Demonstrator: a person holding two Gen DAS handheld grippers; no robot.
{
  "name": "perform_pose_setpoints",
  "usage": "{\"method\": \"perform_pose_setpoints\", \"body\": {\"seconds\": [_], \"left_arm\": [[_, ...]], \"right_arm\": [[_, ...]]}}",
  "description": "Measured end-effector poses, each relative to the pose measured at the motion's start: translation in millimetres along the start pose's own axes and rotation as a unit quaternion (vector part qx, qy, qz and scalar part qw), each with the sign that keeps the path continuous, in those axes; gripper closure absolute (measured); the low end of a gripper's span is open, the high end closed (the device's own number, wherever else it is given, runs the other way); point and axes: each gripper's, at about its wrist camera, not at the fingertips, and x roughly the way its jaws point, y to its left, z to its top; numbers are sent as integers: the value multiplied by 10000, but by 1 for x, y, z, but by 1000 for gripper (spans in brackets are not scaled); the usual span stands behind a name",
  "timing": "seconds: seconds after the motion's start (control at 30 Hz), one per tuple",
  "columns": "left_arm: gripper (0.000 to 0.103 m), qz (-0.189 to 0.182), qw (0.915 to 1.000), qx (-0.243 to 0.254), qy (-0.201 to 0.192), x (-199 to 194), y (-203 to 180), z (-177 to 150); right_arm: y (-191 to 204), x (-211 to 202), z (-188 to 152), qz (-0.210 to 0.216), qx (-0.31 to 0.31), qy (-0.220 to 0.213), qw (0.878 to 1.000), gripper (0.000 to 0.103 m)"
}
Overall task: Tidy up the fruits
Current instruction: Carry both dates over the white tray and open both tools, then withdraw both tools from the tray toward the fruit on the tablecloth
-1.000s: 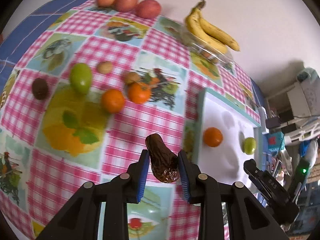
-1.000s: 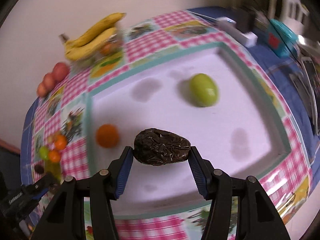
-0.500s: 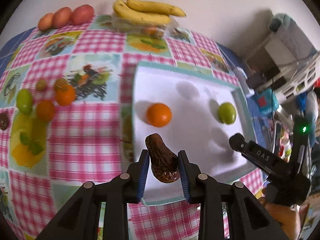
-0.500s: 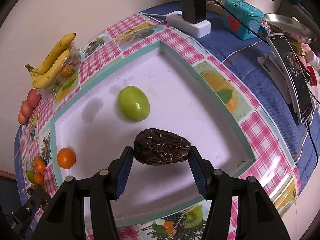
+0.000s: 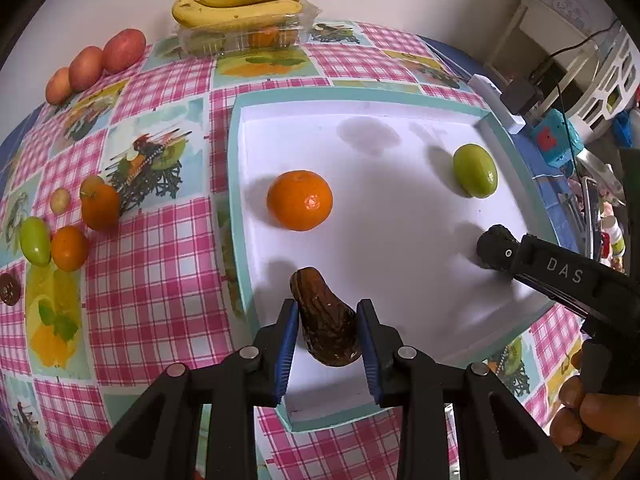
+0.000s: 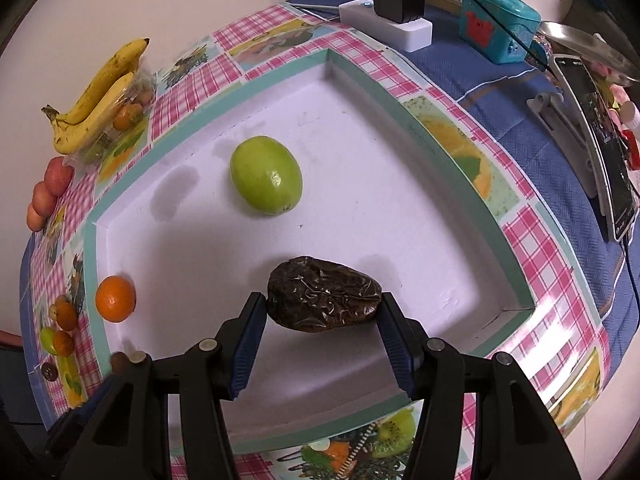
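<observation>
My left gripper [image 5: 326, 314] is shut on a brown wrinkled date [image 5: 325, 330], held just above the near left part of the white tray with the teal rim [image 5: 237, 200]. My right gripper [image 6: 323, 302] is shut on a larger dark date [image 6: 324, 294] over the tray's near right part [image 6: 516, 280]. In the left wrist view that right gripper [image 5: 496, 248] comes in from the right, low over the tray floor. An orange [image 5: 300, 200] and a green fruit [image 5: 475, 176] lie in the tray, apart from each other.
On the checked tablecloth left of the tray lie loose oranges [image 5: 100, 206], a green fruit [image 5: 35, 240] and a small dark fruit [image 5: 9, 289]. Bananas [image 5: 240, 4] on a clear box and red fruits [image 5: 92, 66] stand at the back. A phone on a stand [image 6: 596, 140] and a power strip [image 6: 388, 26] lie right of the tray.
My left gripper has carried its date from above the tablecloth to over the tray and rolled. My right gripper has sunk a little towards the tray's near right corner.
</observation>
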Motion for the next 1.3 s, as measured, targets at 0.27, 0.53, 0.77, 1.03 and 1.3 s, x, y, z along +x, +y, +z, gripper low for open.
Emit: {"method": "perform_pose_setpoints", "body": {"seconds": [0.27,0.53,0.77,1.03,1.3], "left_arm": [[69,-58,9999,-39,92,-1,0,3],[39,-31,10000,83,16,-7,-4,4],[22,46,9997,122,-197,-18,-1,8],[0,439,9970,-241,-598,-30,22,13],[0,1425,9750,-1231,-1182,-60,90,16]], "right_arm": [[-2,2,-1,15,90,-4,10000,44],[1,3,1,-25,35,54,10000,33],[1,-1,3,-74,40,-30,10000,27],[0,-10,5,-124,24,-309,9994,7],[3,-19,7,-140,-61,-610,9980,7]]}}
